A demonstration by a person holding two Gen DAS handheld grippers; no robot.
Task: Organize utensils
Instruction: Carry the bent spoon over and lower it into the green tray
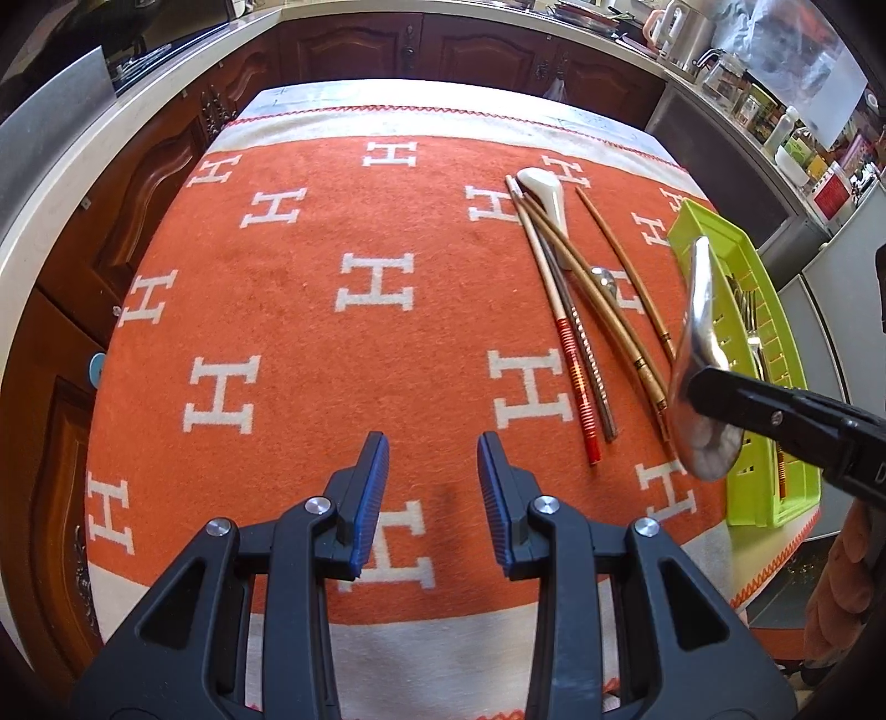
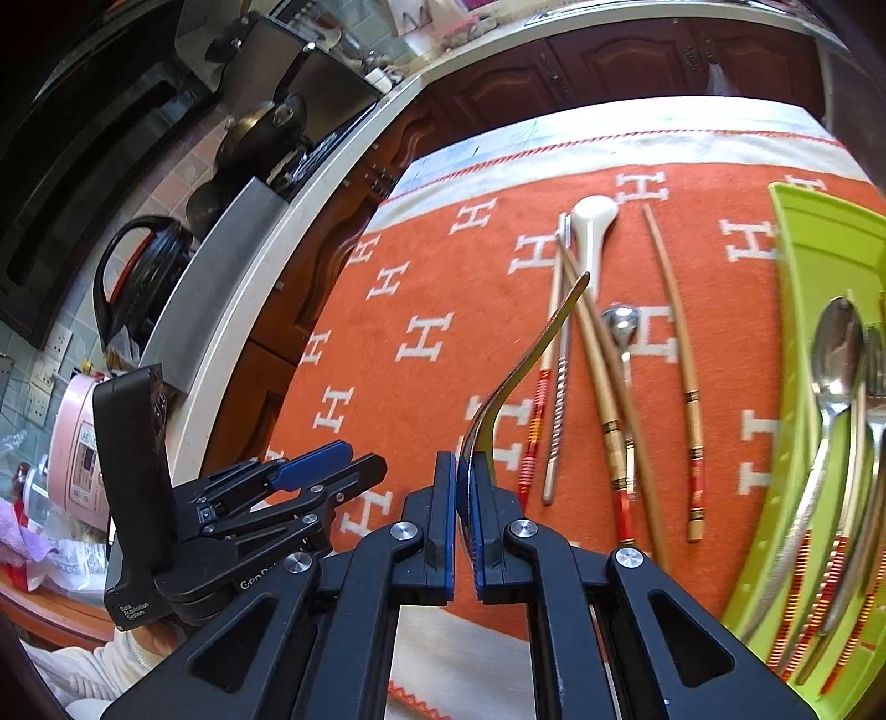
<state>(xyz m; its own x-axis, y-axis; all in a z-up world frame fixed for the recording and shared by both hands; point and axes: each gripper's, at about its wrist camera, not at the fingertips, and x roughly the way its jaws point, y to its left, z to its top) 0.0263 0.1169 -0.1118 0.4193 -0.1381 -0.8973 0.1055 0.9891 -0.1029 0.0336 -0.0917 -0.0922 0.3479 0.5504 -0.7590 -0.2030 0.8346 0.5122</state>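
Observation:
My right gripper (image 2: 464,462) is shut on a shiny metal spoon (image 2: 531,354), held edge-on by its bowl with the handle curving up and away. In the left wrist view that spoon (image 1: 700,310) hangs above the table's right side, near the green tray (image 1: 714,221), with the right gripper (image 1: 698,387) clamped on it. My left gripper (image 1: 432,443) stands open over the orange cloth, nothing between its blue pads. Several chopsticks (image 2: 609,387), a white ceramic spoon (image 2: 592,221) and a small metal spoon (image 2: 621,321) lie on the cloth. The tray (image 2: 803,249) holds spoons and forks.
An orange cloth with white H marks (image 1: 310,332) covers the table. Dark wooden cabinets and a pale counter (image 1: 66,183) run along the left and far sides. Jars and a kettle (image 1: 681,27) crowd the counter at the far right.

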